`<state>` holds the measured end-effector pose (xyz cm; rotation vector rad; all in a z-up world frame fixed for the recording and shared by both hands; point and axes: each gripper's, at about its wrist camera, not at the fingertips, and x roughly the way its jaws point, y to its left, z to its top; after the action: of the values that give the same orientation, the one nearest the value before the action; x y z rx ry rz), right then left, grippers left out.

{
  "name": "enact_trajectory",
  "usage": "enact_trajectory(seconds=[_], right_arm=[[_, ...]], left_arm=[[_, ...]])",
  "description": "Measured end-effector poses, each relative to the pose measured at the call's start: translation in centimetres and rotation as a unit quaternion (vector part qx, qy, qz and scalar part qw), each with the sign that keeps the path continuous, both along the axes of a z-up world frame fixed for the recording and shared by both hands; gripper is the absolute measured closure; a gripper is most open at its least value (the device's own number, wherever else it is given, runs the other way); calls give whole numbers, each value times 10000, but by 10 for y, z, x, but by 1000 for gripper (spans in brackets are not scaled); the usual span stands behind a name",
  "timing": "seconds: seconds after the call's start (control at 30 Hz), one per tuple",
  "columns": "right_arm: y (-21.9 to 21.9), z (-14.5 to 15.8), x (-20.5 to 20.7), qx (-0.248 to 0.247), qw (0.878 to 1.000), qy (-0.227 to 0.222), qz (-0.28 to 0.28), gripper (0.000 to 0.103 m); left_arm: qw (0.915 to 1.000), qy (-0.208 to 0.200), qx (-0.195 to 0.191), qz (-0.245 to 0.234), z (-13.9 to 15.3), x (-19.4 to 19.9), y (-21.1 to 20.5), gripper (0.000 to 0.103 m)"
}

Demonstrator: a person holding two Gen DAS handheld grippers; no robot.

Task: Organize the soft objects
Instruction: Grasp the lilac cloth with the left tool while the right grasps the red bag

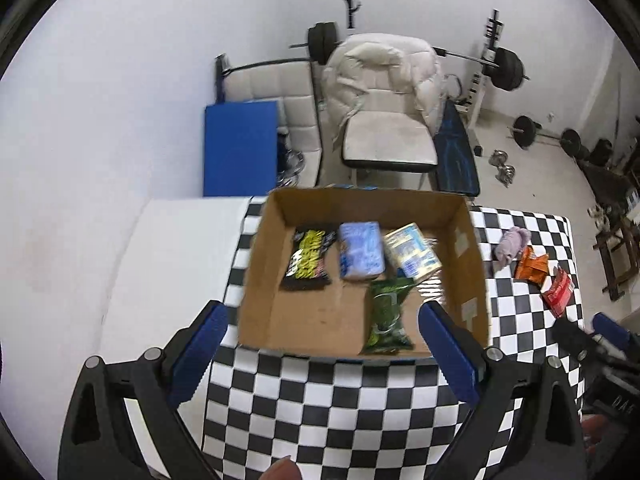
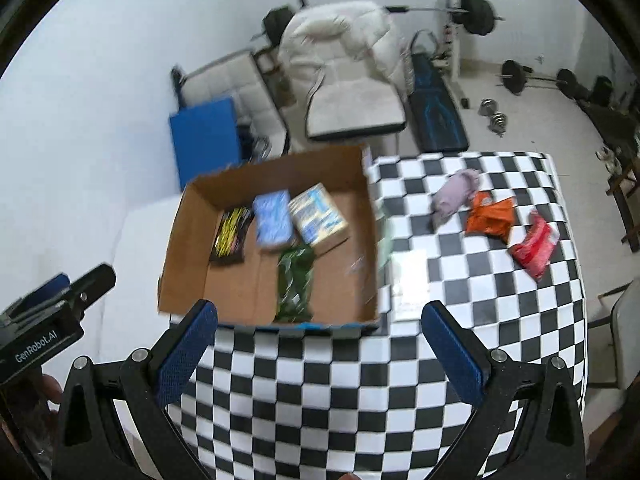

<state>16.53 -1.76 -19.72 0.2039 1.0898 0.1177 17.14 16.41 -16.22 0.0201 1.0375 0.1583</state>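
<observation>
Already four packets lie sorted in the cardboard box; both the left hand-held gripper and right hand-held gripper hover spread and empty, since the lilac cloth, orange pouch and red pouch wait on the checkered worktop

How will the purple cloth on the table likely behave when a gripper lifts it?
The purple cloth lies crumpled with soft folds, so it probably droops and hangs floppy. It looks light and unlikely to roll or slip. A loose fold might brush the orange packet close beside it.

On the black body of my left tongs, seen at the near left from my right wrist camera, I read "GenRobot.AI" in white. The print on the packets in the cardboard box is too blurred to read.
</observation>
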Motion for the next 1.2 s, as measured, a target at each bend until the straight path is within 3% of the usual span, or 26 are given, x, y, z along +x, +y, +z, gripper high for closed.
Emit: enact_trajectory(seconds=[0.1, 0.23, 0.4, 0.57, 0.63, 0.7, 0.83, 0.93, 1.1, 1.17, 1.2], right_arm=[[-44, 1, 5, 9, 9993, 14, -362, 0], [-119, -7, 16, 143, 9943, 337, -999, 0], [-210, -32, 37, 84, 9821, 690, -1751, 0], [-283, -80, 68, 193, 9666, 1169, -2273, 0], [-303, -104, 79, 320, 9599, 1409, -2402, 0], [-320, -131, 90, 524, 9515, 1676, -2525, 0], [-334, -178, 107, 733, 9365, 2142, -2679, 0], [-340, -212, 120, 838, 9251, 2437, -2787, 0], [-343, -244, 132, 951, 9151, 2658, -2879, 2], [-341, -253, 137, 903, 9137, 2729, -2872, 7], [-339, -259, 139, 889, 9130, 2792, -2838, 15]], left_arm=[[9992, 81, -64, -379, -1, 19, -35, 5], [9941, 198, 178, -1054, -9, 56, -103, 5], [9794, 642, 404, -1871, -43, 122, -191, 5], [9625, 1294, 468, -2337, -94, 178, -255, 5], [9520, 1575, 564, -2563, -120, 197, -279, 5], [9433, 1819, 738, -2676, -146, 213, -297, 7], [9281, 2326, 932, -2754, -197, 242, -319, 22], [9193, 2634, 967, -2760, -228, 259, -325, 22], [9048, 3052, 917, -2826, -266, 270, -330, 22], [9014, 3163, 818, -2843, -273, 271, -332, 24], [9005, 3187, 770, -2858, -276, 271, -333, 30]])
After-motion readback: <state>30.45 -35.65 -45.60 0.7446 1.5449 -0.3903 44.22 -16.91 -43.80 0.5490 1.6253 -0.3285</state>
